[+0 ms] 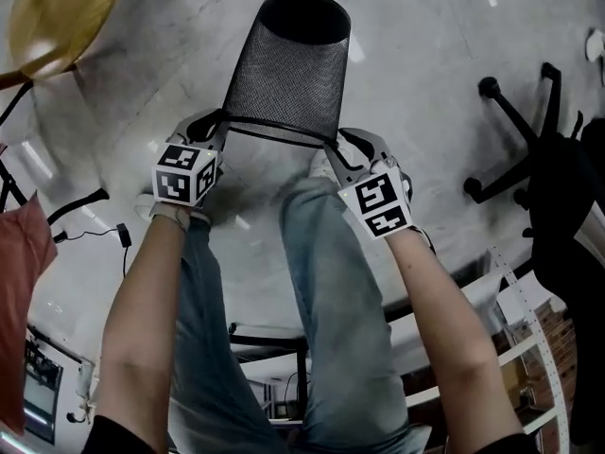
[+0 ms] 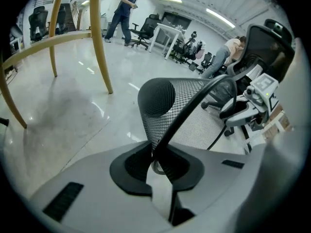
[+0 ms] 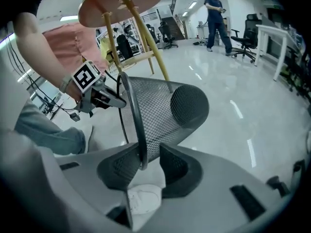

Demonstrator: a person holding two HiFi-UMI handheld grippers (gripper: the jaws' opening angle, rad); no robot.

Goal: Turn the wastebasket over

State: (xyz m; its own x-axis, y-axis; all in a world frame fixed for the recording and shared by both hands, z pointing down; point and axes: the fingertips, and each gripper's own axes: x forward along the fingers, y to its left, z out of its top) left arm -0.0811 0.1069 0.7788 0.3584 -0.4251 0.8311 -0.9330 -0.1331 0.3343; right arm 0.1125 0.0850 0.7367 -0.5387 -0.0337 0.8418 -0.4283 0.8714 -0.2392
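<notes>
- Left gripper (image 1: 219, 123), centre-left of the head view, pinches the wastebasket's wire rim (image 1: 274, 132); right gripper (image 1: 333, 149) brackets the opposite side, jaws slack.
- Black mesh wastebasket (image 1: 284, 69), upper centre, points its base away.
- Probably light, stiff and slightly springy; the rim looks the surest hold.

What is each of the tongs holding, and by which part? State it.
Left tongs clamp the rim of the mesh wastebasket. Right tongs straddle the opposite rim, one pad clear of it.
</notes>
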